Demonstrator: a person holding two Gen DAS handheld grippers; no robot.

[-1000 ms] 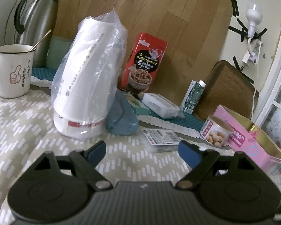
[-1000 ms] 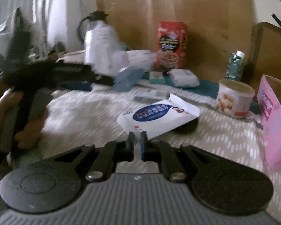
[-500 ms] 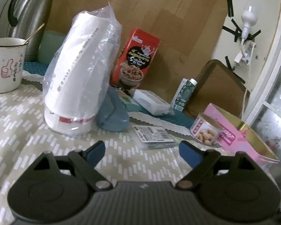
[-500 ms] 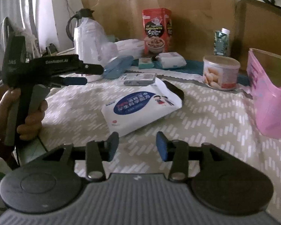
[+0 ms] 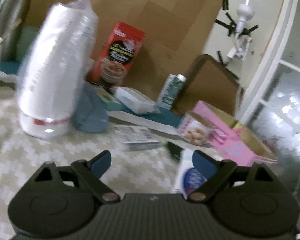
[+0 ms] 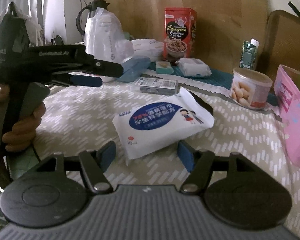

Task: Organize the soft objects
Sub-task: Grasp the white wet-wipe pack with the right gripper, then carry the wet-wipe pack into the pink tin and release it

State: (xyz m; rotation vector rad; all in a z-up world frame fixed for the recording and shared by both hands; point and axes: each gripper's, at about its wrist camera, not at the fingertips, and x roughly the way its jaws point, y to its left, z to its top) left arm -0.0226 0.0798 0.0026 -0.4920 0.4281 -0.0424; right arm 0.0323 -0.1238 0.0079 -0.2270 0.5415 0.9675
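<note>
Between the blue pads of the right gripper [image 6: 147, 155], jaws just widened and spread apart, gripping nothing, sits the near corner of the white wet-wipe pack [image 6: 162, 123], pads clear of it on both sides. Could go wrong at the close: slick plastic film over a soft, squashy stack, so a pinch on the tapered corner alone might fold or slide out rather than lift. Also propped at its far edge on a small dark object [image 6: 205, 105], tilted, likely to rock or skate across the chevron-patterned cloth of the bench [image 6: 230, 140]. Further left, held in a hand [image 6: 24, 124], the left gripper [image 5: 152, 161], likewise spread wide and empty, hovering over the cloth, pack partly behind its right pad; blurred view there, so little more to tell. Risk of the two grippers crowding the same pack. Beyond, a flat clear-wrapped packet [image 6: 156, 85], a rigid round tin [image 6: 251, 89], a stiff pink box [image 6: 292, 112] open at the top and a plausible bin, though a careless swing might knock the tin. At the back, a crinkly bag over stacked white cups [image 5: 56, 70], tall and easy to topple.
</note>
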